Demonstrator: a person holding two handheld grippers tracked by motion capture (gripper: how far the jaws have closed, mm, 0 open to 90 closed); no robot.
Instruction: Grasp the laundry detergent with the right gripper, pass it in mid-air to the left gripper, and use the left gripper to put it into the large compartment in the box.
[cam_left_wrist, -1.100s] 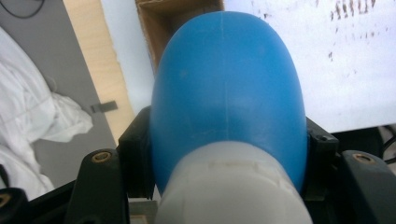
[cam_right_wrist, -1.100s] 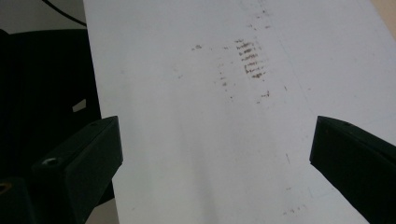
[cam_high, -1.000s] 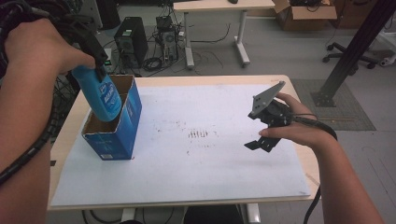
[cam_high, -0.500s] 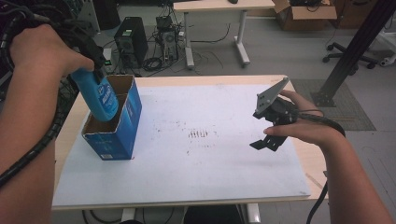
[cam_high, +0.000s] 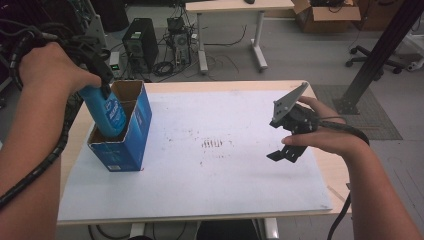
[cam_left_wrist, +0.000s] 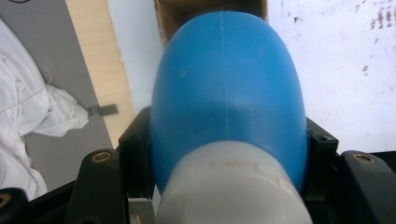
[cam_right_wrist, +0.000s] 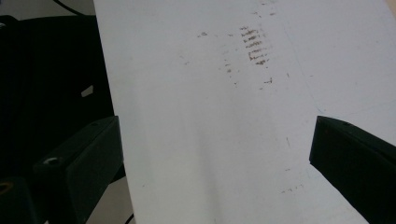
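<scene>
Blue bottle (cam_high: 109, 112), clamped in the left gripper (cam_high: 102, 82), has sunk lower than a second ago, its base now inside the open blue box (cam_high: 131, 145) on the table (cam_high: 225, 180); release looks near. The right gripper (cam_high: 285, 152) waits apart, jaws spread, holding nothing.

Left gripper (cam_high: 102, 82) lowers blue bottle (cam_high: 107, 112) into box (cam_high: 131, 145).
</scene>
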